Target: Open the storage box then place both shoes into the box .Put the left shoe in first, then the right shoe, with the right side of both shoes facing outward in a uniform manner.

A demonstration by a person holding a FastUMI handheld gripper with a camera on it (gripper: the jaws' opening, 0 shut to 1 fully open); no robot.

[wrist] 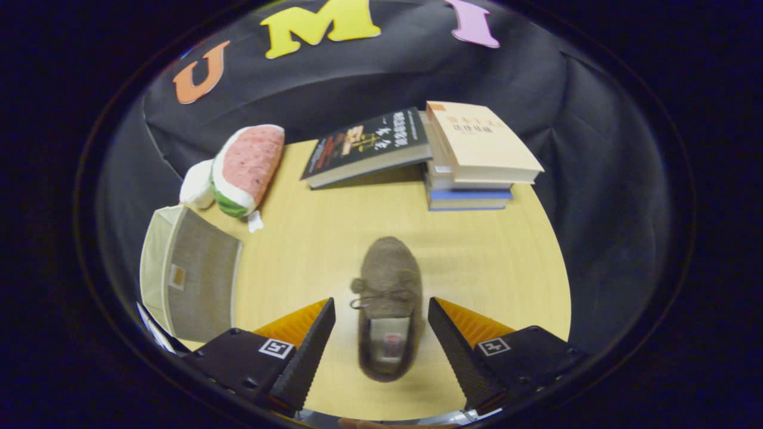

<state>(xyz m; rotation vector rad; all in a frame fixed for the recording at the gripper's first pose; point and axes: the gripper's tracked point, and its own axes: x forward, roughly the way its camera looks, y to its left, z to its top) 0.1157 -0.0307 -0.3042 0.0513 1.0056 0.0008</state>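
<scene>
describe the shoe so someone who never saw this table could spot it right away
On the yellow wooden table, well in front of the stacked books, the shoe lies between the open gripper fingers. It is the only brown, fuzzy, laced thing, toe pointing toward the books.

The shoe (pixel 387 304) is blurred, perhaps the left one.

Fuzzy matt suede-like shoe (pixel 387 286) on a smooth pale wood-grain table (pixel 477 256); woven cloth storage box (pixel 191 274); plush watermelon toy (pixel 247 170); ridged tool fingers (pixel 459 345) spread wide.
</scene>
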